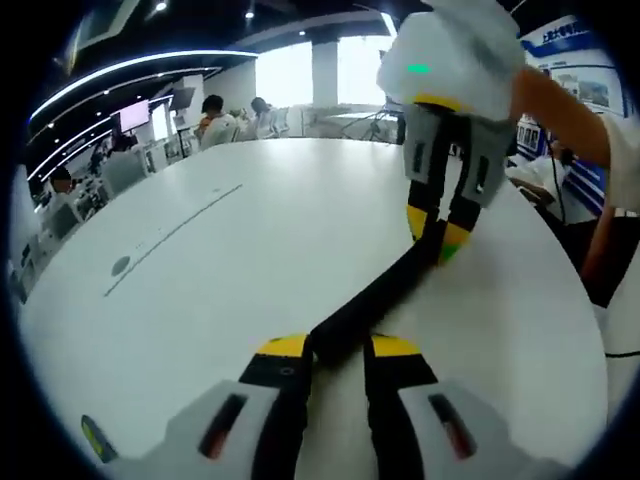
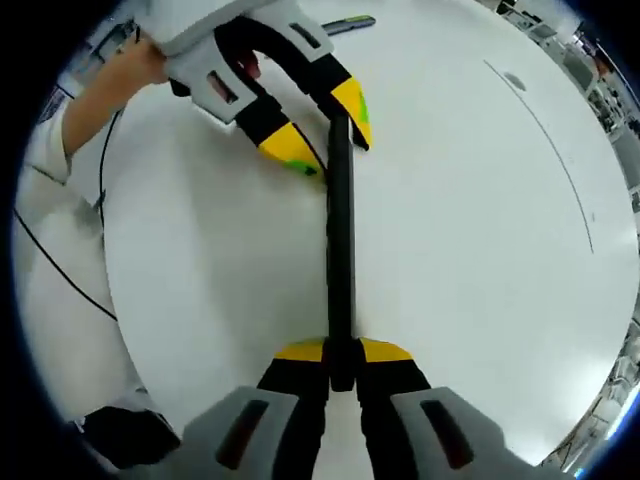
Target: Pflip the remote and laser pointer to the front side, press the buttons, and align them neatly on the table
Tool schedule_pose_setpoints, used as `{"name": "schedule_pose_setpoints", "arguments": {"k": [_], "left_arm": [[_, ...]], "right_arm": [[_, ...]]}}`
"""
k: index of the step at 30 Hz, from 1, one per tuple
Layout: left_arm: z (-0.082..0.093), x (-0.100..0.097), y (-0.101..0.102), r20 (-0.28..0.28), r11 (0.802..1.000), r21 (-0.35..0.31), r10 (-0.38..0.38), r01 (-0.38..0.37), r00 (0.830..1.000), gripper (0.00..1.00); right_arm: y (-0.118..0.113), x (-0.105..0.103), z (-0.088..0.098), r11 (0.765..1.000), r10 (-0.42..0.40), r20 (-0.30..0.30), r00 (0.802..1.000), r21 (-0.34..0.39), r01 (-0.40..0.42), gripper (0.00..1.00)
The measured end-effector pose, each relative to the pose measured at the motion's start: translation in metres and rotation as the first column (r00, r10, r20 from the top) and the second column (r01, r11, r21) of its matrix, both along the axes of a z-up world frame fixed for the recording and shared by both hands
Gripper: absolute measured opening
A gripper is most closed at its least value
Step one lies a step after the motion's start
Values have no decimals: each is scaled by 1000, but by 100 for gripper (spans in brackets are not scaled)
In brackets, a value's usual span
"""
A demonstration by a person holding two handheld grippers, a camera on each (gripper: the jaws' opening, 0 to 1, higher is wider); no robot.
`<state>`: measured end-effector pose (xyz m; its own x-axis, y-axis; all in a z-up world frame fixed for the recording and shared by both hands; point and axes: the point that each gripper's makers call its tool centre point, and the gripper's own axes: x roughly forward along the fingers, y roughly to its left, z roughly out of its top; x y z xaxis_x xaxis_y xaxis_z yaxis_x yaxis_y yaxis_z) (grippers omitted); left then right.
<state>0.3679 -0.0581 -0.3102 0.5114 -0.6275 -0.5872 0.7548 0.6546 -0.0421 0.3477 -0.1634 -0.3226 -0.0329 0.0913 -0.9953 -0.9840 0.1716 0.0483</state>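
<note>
A long black remote (image 1: 385,295) is held on its edge just above the white table (image 1: 230,250), spanning between the two grippers. My left gripper (image 1: 338,347) is shut on its near end. My right gripper (image 1: 438,237) reaches down from the upper right and pinches the far end. In the right gripper view the remote (image 2: 340,240) runs straight up from my right gripper (image 2: 341,352) to the left gripper (image 2: 328,128), whose yellow fingertips (image 2: 291,148) flank it. A slim pen-like laser pointer (image 2: 346,23) lies on the table beyond the left gripper.
The round white table (image 2: 480,260) has a thin seam with a small round cap (image 1: 120,266). A person's arm (image 1: 560,105) holds the right gripper. A black cable (image 2: 60,270) hangs past the table edge. Several people sit at desks in the background.
</note>
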Motion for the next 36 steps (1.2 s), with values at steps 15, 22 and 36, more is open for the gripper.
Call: {"name": "schedule_pose_setpoints", "arguments": {"k": [15, 22, 36], "left_arm": [[38, 0, 10, -80, 949, -299, 76, -97, 994, 22], [59, -6, 4, -158, 865, -481, 72, -140, 985, 14], [89, -18, 3, -170, 793, -597, 20, -119, 985, 17]], "right_arm": [[14, -18, 12, 936, -139, -66, 988, 318, 153, 13], [28, -39, 22, 838, -226, -176, 958, 466, 284, 13], [45, -47, 36, 693, -211, -339, 917, 609, 385, 13]]}}
